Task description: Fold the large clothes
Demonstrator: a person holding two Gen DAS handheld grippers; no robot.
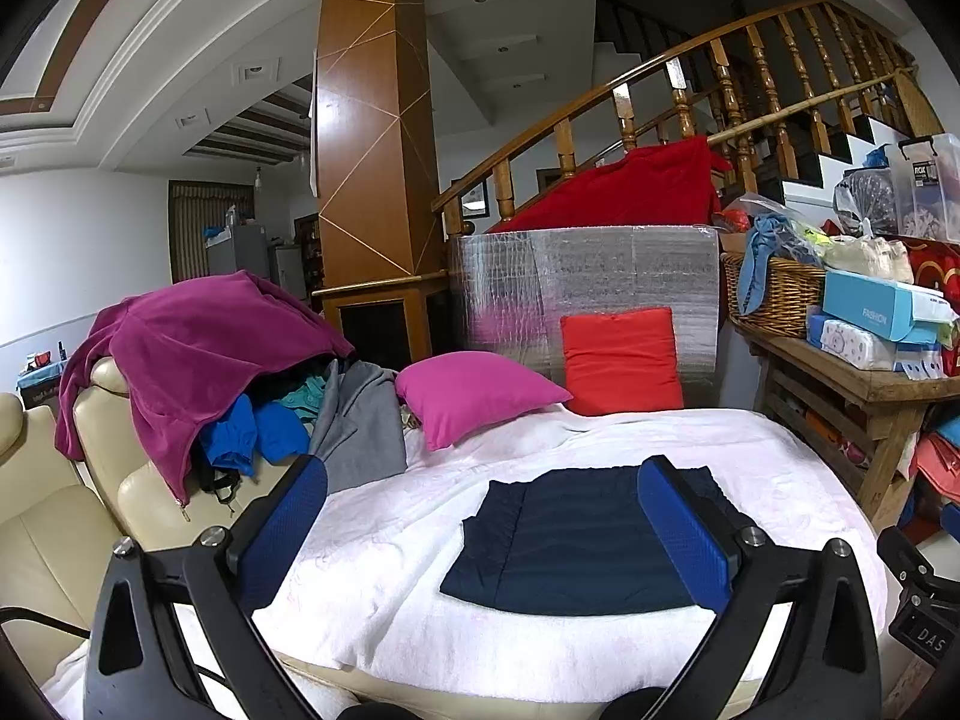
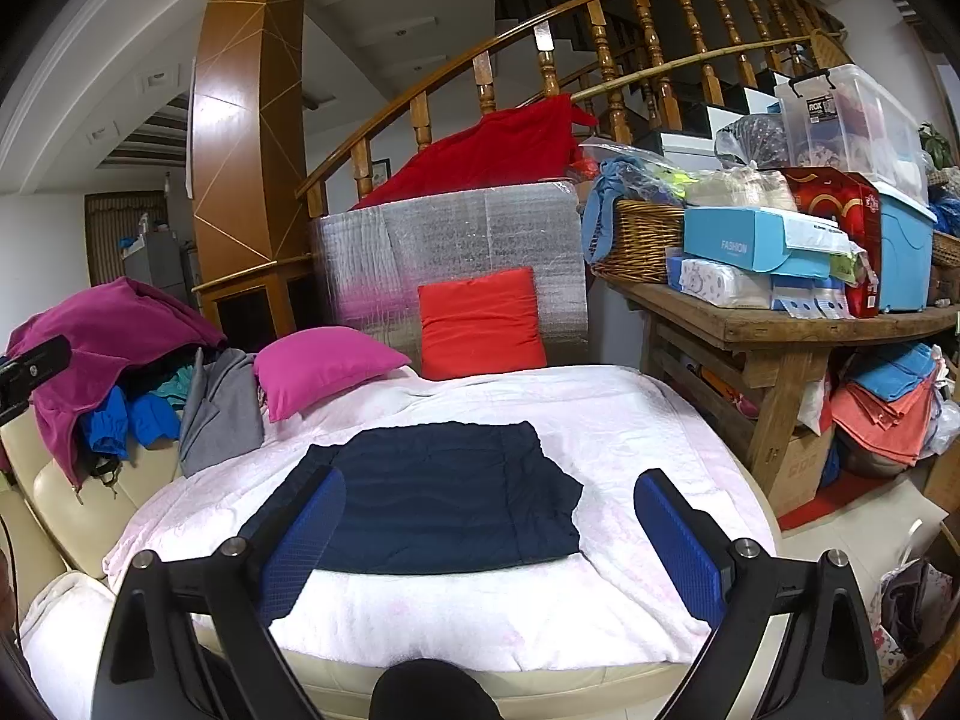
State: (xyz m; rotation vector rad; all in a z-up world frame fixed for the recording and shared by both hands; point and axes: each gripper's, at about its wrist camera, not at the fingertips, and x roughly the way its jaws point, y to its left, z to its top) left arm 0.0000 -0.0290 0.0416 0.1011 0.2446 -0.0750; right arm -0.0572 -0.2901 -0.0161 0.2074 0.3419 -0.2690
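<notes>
Folded navy garment (image 1: pixel 576 546) lies flat on a white blanket (image 1: pixel 420 600) spread over a cream sofa | left gripper (image 1: pixel 483 525) spread wide, empty, raised before it | right gripper (image 2: pixel 489 531) likewise released, hovering near the garment's front edge

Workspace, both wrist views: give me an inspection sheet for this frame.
Surface: white blanket spread over a cream sofa.
Job's things: navy garment folded flat at centre; unfolded clothes pile at left.
Clutter: pink pillow, red cushion, loaded wooden table.
Grippers: left tool open, empty; right tool open, empty, both above the garment.
Cables: black cable at lower left.
Surroundings: wooden staircase railing, wooden pillar.
</notes>
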